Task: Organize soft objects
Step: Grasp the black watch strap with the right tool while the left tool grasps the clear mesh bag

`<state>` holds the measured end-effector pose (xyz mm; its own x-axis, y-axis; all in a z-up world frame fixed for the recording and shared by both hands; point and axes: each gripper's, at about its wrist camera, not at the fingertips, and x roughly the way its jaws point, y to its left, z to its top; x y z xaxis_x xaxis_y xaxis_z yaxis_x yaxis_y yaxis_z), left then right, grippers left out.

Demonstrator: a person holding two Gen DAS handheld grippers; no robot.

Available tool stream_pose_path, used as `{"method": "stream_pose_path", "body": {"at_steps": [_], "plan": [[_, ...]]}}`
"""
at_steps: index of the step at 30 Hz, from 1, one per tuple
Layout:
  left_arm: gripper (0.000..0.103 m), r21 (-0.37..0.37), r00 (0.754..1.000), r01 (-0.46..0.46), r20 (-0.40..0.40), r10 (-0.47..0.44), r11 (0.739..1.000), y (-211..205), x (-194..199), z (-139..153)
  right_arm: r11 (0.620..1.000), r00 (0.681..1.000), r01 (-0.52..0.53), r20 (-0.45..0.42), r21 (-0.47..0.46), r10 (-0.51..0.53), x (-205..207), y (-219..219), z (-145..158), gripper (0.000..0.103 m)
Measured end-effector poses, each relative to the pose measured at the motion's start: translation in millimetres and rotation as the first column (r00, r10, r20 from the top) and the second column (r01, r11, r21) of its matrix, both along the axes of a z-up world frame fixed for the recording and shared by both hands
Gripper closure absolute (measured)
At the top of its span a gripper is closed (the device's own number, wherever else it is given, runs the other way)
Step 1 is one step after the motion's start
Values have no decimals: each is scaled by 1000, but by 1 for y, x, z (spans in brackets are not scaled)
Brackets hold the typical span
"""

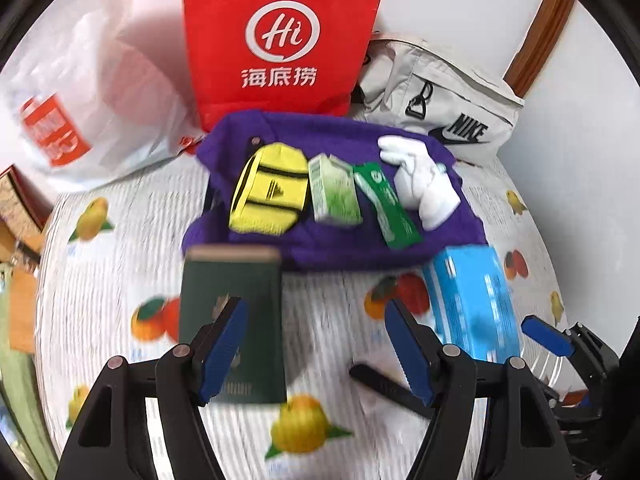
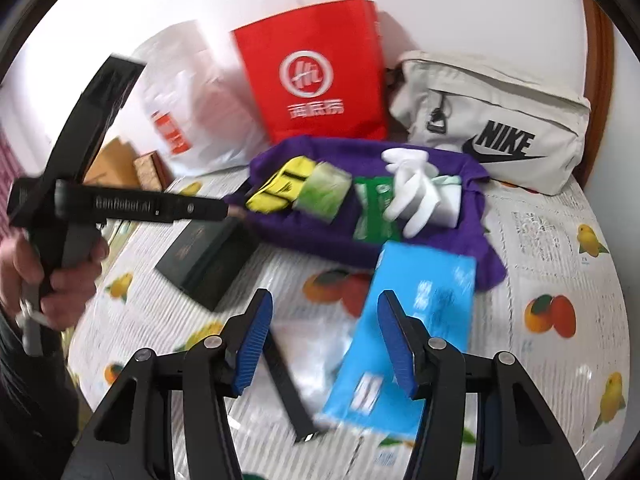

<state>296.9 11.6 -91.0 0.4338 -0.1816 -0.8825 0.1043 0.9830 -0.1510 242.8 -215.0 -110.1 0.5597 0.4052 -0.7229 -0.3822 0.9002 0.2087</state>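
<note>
Both tools are held open and empty: the left tool above a dark green booklet, the right tool above a blue pack. On the surface, a purple cloth is spread, carrying a yellow sock, a tissue pack and white gloves.

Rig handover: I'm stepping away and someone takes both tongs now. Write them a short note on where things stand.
Left tongs: open, empty, over the dark green booklet.
Right tongs: open, empty, above the blue pack.
On the purple cloth, in a row: yellow pouch, light green box, dark green pack, white gloves.
Behind the cloth: red bag, Nike pouch, white plastic bag.
Done: four items sit on the cloth. Left: probably the blue pack and booklet, still lying off it.
</note>
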Motion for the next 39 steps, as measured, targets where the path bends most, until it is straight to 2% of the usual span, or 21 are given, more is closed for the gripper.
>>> {"method": "stream_pose_path", "body": {"at_steps": [7,17,21,28,34,36,39], "plan": [[33,0,1000,-27,0,27,1000,7,-54,1,998,998,-67,-14,11,68,-52,9,-15,68],[33,-21,998,-57,-20,57,998,11,-99,-15,992,993,-104,-56,-70,101,-76,15,-65,69],[33,-29,998,-57,-33,56,998,12,-107,-26,990,992,-113,-65,-83,108,-75,16,-79,69],[33,-32,996,-62,-71,60,998,14,-113,-42,986,994,-113,-15,-125,112,-66,26,-91,69],[33,-36,994,-66,-88,63,997,17,-112,-50,982,993,-114,-25,-150,111,-57,38,-101,68],[33,-43,993,-76,-92,72,996,20,-110,-52,983,993,-118,-46,-139,113,-57,38,-101,78],[33,-55,992,-88,-94,82,995,25,-110,-54,985,985,-153,-92,-81,145,-63,38,-99,81]]}}
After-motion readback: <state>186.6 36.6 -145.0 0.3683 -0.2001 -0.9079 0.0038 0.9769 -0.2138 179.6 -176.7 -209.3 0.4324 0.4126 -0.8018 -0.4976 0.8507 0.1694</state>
